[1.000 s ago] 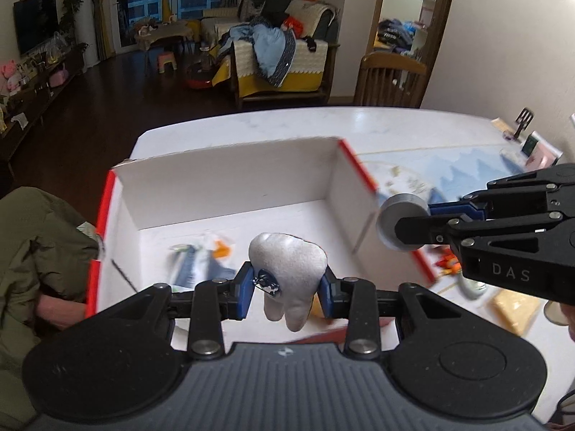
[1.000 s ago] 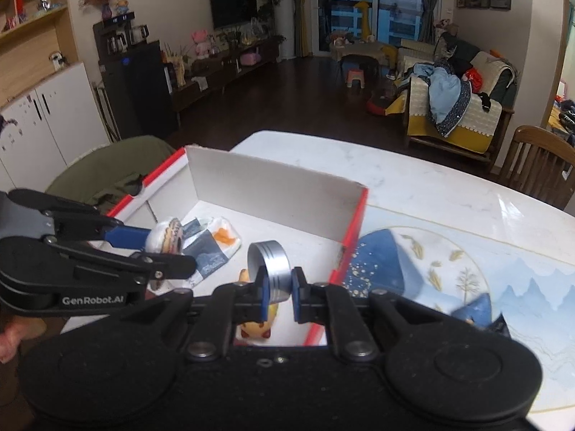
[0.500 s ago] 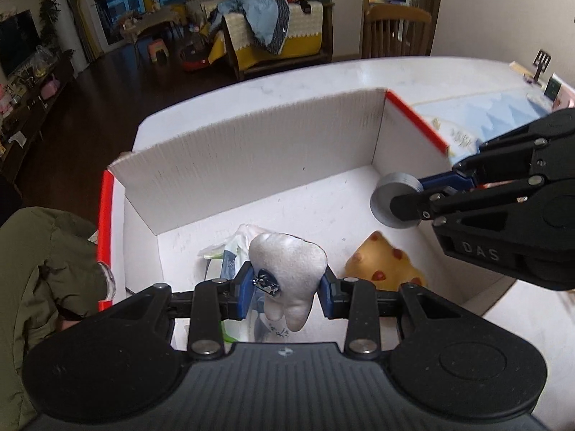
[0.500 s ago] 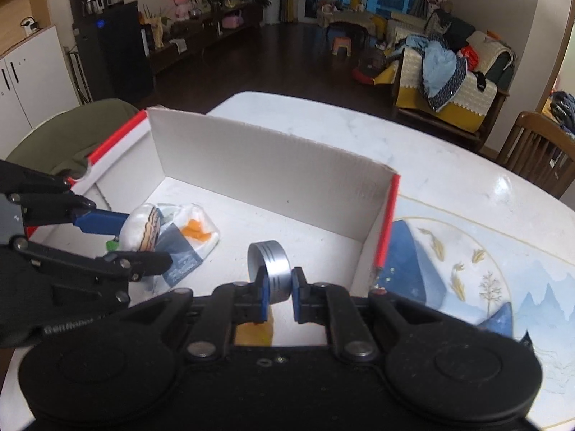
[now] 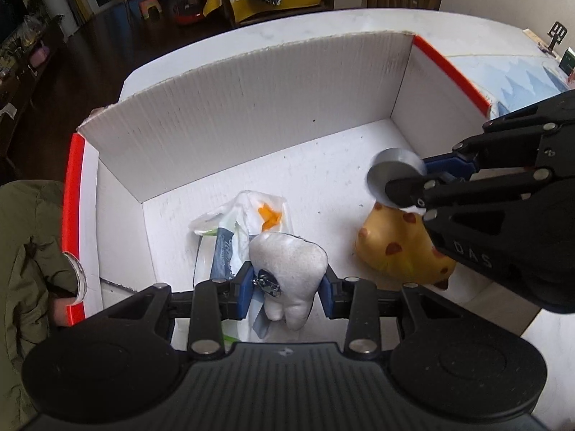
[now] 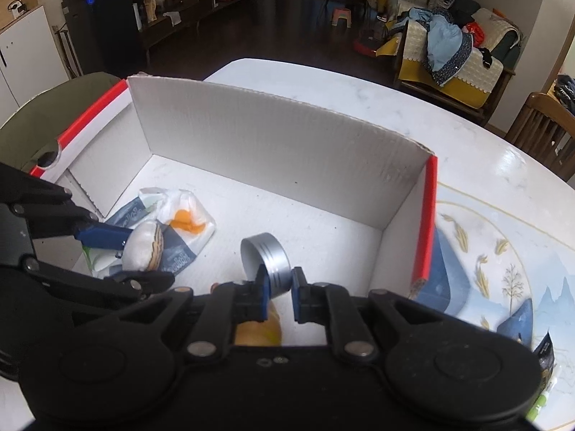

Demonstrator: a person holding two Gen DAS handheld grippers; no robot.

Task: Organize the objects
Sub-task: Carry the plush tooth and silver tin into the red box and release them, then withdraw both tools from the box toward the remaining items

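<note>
A white cardboard box (image 5: 251, 107) with red edges sits on the table; it also shows in the right wrist view (image 6: 287, 151). My left gripper (image 5: 287, 292) is shut on a white plush tooth (image 5: 287, 269), held low inside the box; the tooth also shows in the right wrist view (image 6: 143, 248). My right gripper (image 6: 278, 292) is shut on a silver round tin (image 6: 266, 264), held over the box's right part above a yellow spotted plush (image 5: 399, 248). The tin also shows in the left wrist view (image 5: 393, 176). A white snack packet (image 5: 248, 222) lies on the box floor.
A blue and white patterned mat (image 6: 503, 269) covers the table right of the box. An olive-green chair back (image 5: 25, 269) stands at the box's left side. A wooden chair (image 6: 546, 125) stands beyond the table.
Both grippers have moved forward and down into the box with their loads. The box walls now surround them, and the yellow plush lies under the right gripper.
</note>
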